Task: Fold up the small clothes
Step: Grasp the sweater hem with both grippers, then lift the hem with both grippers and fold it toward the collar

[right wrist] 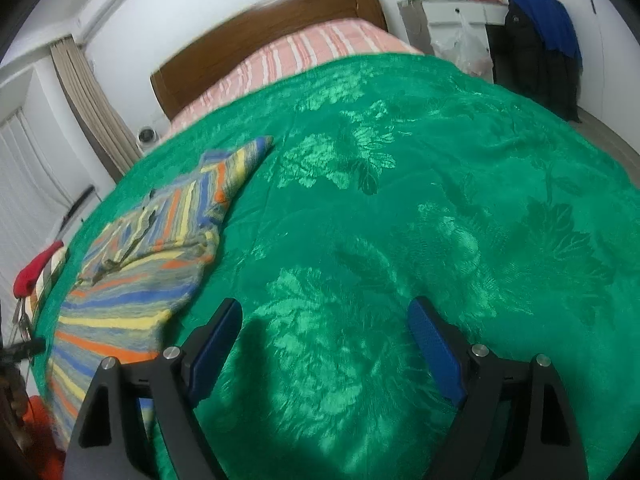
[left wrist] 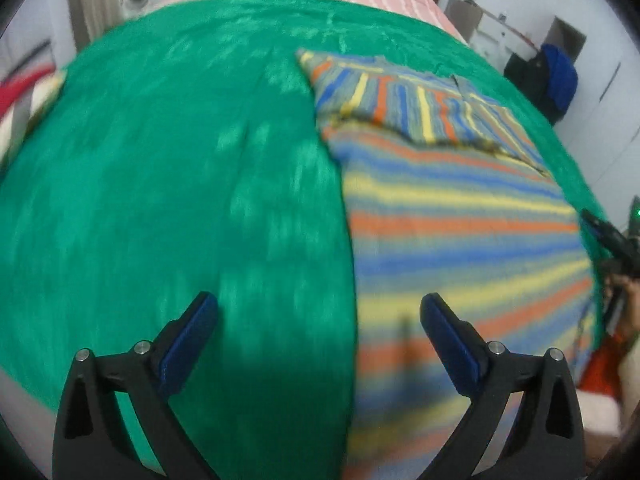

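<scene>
Striped knit garment (left wrist: 460, 220), blue/orange/yellow, partly folded on green satin bedspread (left wrist: 180, 180). L wrist view: left gripper (left wrist: 320, 320) agape, empty, over garment's edge. R wrist view: right gripper (right wrist: 324, 328) spread, empty, beside garment (right wrist: 132, 280). Risk: slick satin probably lets folds slide.

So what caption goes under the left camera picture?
Open left tongs hover over the stripy top lying on the green bedspread.
</scene>
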Available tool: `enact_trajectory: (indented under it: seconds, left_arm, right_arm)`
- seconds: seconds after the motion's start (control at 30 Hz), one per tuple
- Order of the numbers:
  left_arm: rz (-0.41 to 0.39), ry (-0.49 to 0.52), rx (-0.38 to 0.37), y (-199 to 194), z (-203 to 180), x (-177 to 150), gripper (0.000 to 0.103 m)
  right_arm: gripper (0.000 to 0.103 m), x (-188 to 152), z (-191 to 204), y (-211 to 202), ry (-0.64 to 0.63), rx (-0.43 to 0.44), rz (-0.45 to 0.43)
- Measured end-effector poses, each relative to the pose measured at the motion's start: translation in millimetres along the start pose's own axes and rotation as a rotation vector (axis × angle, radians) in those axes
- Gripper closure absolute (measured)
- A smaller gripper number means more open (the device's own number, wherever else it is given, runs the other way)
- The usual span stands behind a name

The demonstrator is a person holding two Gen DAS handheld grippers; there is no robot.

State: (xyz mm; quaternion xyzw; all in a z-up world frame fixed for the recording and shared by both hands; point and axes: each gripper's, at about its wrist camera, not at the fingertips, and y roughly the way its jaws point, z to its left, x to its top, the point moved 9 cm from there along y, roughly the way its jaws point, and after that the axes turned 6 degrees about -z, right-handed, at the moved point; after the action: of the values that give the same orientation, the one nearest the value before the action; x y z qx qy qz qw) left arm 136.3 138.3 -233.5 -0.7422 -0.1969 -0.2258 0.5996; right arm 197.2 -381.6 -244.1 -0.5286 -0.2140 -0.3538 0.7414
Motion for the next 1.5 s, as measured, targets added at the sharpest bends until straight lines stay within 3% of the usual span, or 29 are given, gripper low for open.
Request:
enact_trajectory:
  seconds: [0.1, 0.2, 0.23, 0.27, 0.4, 0.57, 0.6, 0.63, 0.67, 0.7, 0.77, 0.83, 0.9, 1.0, 1.17, 1.33, 1.5]
  left_arm:
    - [0.064, -0.033, -0.079, -13, -11, -40, 0.002]
    - [0.113, 0.000, -0.102, -20, -25, -71, 0.007]
    - [0.136, 0.014, -0.103, -18, -30, -81, 0.017]
    - [0.148, 0.021, -0.105, -18, -32, -87, 0.025]
    - [0.194, 0.095, -0.116, -11, -48, -103, 0.036]
    - [0.272, 0.147, -0.095, 3, -56, -114, 0.038]
    - [0.278, 0.152, -0.091, 5, -58, -114, 0.038]
    - [0.281, 0.155, -0.084, 8, -60, -113, 0.039]
    - [0.282, 0.152, -0.075, 8, -60, -113, 0.049]
    - [0.283, 0.145, -0.066, 9, -59, -113, 0.056]
    - [0.291, 0.102, -0.079, 7, -56, -114, 0.085]
    - [0.303, 0.025, -0.123, 3, -49, -115, 0.096]
    - [0.284, -0.034, -0.164, -4, -46, -111, 0.098]
    - [0.225, -0.126, -0.248, -20, -44, -92, 0.098]
    - [0.053, -0.213, -0.365, -41, -46, -13, 0.098]
    - [-0.045, -0.236, -0.346, -7, -35, 77, 0.099]
    - [-0.083, -0.263, -0.289, 60, -31, 172, 0.099]
  right_arm:
    - [0.019, -6, 32, -38, -0.064, 0.123, 0.055]
    - [0.019, -51, 79, -81, -0.202, 0.267, 0.241]
    - [0.019, -66, 86, -90, -0.224, 0.292, 0.291]
    - [0.019, -86, 94, -100, -0.250, 0.313, 0.352]
    - [0.023, -142, 95, -115, -0.221, 0.297, 0.471]
    - [0.041, -159, 86, -93, -0.074, 0.295, 0.501]
    - [0.049, -163, 89, -91, -0.080, 0.308, 0.519]
    - [0.064, -164, 92, -90, -0.095, 0.308, 0.531]
    - [0.077, -167, 95, -90, -0.110, 0.312, 0.550]
    - [0.097, -169, 95, -91, -0.123, 0.313, 0.571]
    - [0.098, -168, 95, -99, -0.132, 0.323, 0.585]
    - [0.098, -160, 96, -109, -0.121, 0.341, 0.575]
    - [0.098, -150, 95, -117, -0.080, 0.364, 0.552]
    - [0.098, -131, 96, -128, -0.008, 0.415, 0.497]
    - [0.098, -84, 103, -126, 0.115, 0.494, 0.369]
    - [0.098, -13, 108, -78, 0.145, 0.476, 0.231]
    - [0.098, 68, 110, 10, 0.190, 0.428, 0.148]
